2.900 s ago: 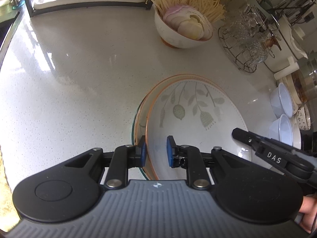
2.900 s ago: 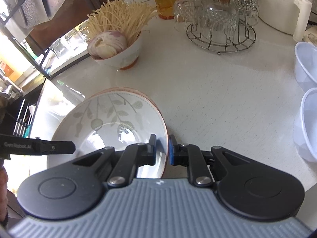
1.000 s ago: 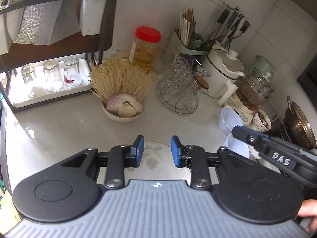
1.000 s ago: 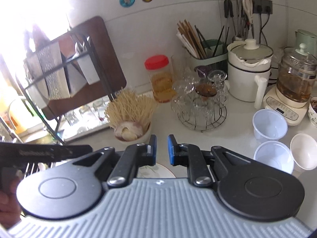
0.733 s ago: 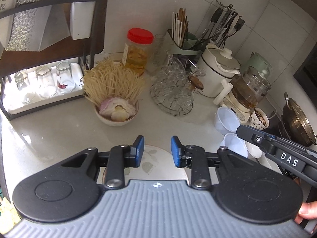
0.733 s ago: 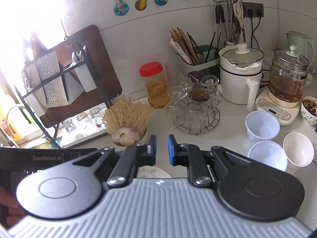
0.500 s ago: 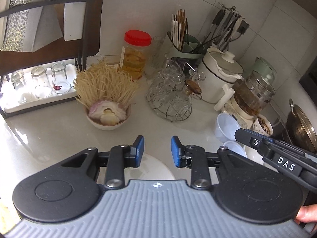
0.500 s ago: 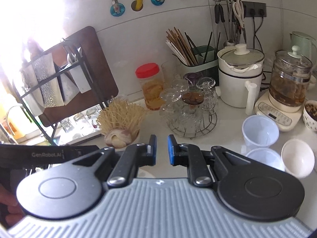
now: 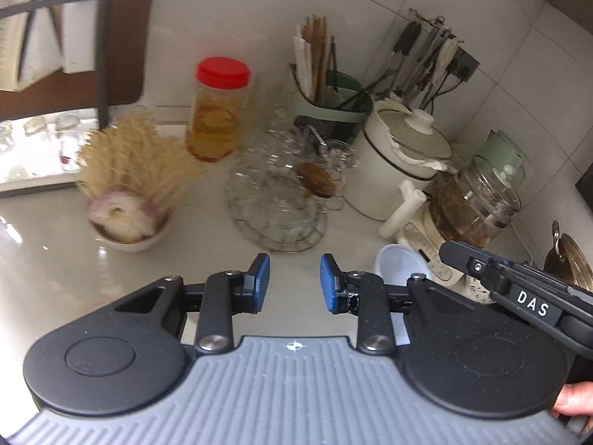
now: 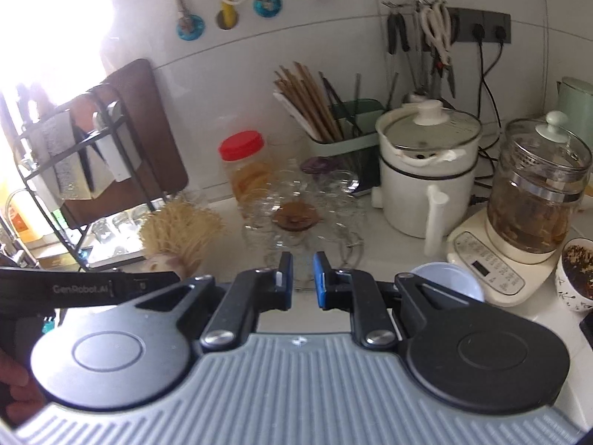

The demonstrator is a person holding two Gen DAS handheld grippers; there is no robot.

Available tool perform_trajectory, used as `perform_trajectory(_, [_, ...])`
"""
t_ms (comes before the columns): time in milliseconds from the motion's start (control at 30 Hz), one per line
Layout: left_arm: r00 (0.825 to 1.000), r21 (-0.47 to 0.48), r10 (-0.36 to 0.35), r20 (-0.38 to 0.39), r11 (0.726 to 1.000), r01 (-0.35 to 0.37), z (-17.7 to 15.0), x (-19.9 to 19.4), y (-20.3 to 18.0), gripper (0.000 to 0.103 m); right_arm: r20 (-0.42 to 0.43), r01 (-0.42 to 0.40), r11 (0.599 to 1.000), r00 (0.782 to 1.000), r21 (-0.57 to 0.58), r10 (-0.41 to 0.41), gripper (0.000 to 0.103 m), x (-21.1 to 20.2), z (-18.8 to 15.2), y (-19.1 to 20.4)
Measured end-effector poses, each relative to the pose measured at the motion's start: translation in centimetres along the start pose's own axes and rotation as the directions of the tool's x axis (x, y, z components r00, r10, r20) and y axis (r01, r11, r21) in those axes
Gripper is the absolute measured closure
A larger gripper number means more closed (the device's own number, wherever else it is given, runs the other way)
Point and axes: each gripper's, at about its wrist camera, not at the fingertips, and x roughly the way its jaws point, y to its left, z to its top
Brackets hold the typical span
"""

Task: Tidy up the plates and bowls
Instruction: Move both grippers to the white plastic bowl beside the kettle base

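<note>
Bench: pale stone kitchen bench (image 9: 55, 267), crowded along the back edge and the right end, bare at the front
Plates: none in either view, so I cannot tell where they lie
Bowls: white bowl (image 9: 126, 237) with noodles and onion slices at the left of the bench; small patterned bowl (image 10: 574, 274) at the right edge
Left gripper (image 9: 294, 278): jaws moderately apart, nothing between the pads
Right gripper (image 10: 302, 276): jaws at a narrow gap, nothing between
Risk 1: wire rack of glasses (image 9: 278, 200) sits just ahead of both grippers; a forward push would likely tip or chip them
Risk 2: clear plastic cup (image 9: 394, 267) near the right fingertips is light and probably easy to knock over
Risk 3: both views are blurred and the 2 tools are close together; they could collide
Risk 4: glass kettle (image 10: 537, 193) and white pot (image 10: 426, 170) crowd the right end, leaving little room to set crockery down
Writing 1: "DAS" label (image 9: 532, 302) on the right tool
Writing 2: "GenRobot.AI" label (image 10: 81, 289) on the left tool
Other text: kettle base panel too small to read
</note>
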Motion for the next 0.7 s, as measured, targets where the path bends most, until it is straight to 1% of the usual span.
perform_trajectory(133, [1.000, 0.018, -0.012, -0.025, 1.000, 0.012, -0.2, 2.3, -2.6, 0.068, -0.006, 0.003, 1.000, 1.000, 0.004, -0.003, 0.087, 0.2, 0.0, -2.7])
perform_trajectory(233, [0.998, 0.035, -0.027, -0.056, 0.999, 0.029, -0.5, 4.2, -4.4, 0.068, -0.026, 0.016, 0.999, 1.000, 0.031, -0.015, 0.087, 0.4, -0.5, -4.8])
perform_trajectory(300, [0.997, 0.067, -0.019, -0.069, 0.997, 0.024, -0.7, 5.2, -5.8, 0.067, -0.036, 0.039, 0.998, 0.999, 0.047, -0.037, 0.087, 0.4, -0.8, -6.1])
perform_trajectory(367, [0.996, 0.088, -0.023, -0.083, 0.996, 0.030, -0.9, 6.4, -7.0, 0.064, -0.046, 0.067, 0.995, 0.997, 0.068, -0.064, 0.087, 0.5, -1.1, -7.3])
perform_trajectory(467, [0.994, 0.121, -0.027, -0.109, 0.992, 0.041, -1.1, 7.9, -8.4, 0.063, -0.077, 0.120, 0.986, 0.991, 0.115, -0.111, 0.087, 0.9, -1.8, -9.2])
perform_trajectory(600, [0.990, 0.154, -0.046, -0.136, 0.986, 0.067, -1.2, 10.0, -9.7, 0.058, -0.107, 0.151, 0.974, 0.985, 0.167, -0.135, 0.086, 1.6, -2.7, -11.2])
perform_trajectory(633, [0.989, 0.161, -0.049, -0.143, 0.984, 0.072, -1.2, 10.5, -9.9, 0.056, -0.111, 0.160, 0.970, 0.984, 0.183, -0.142, 0.084, 1.7, -2.9, -11.7])
perform_trajectory(667, [0.987, 0.163, -0.054, -0.152, 0.983, 0.079, -1.2, 11.0, -10.1, 0.056, -0.110, 0.161, 0.966, 0.984, 0.202, -0.141, 0.069, 1.7, -3.0, -12.2])
perform_trajectory(700, [0.984, 0.164, -0.062, -0.166, 0.983, 0.089, -1.2, 11.6, -10.2, 0.056, -0.104, 0.163, 0.962, 0.984, 0.220, -0.143, 0.060, 1.7, -3.2, -12.6])
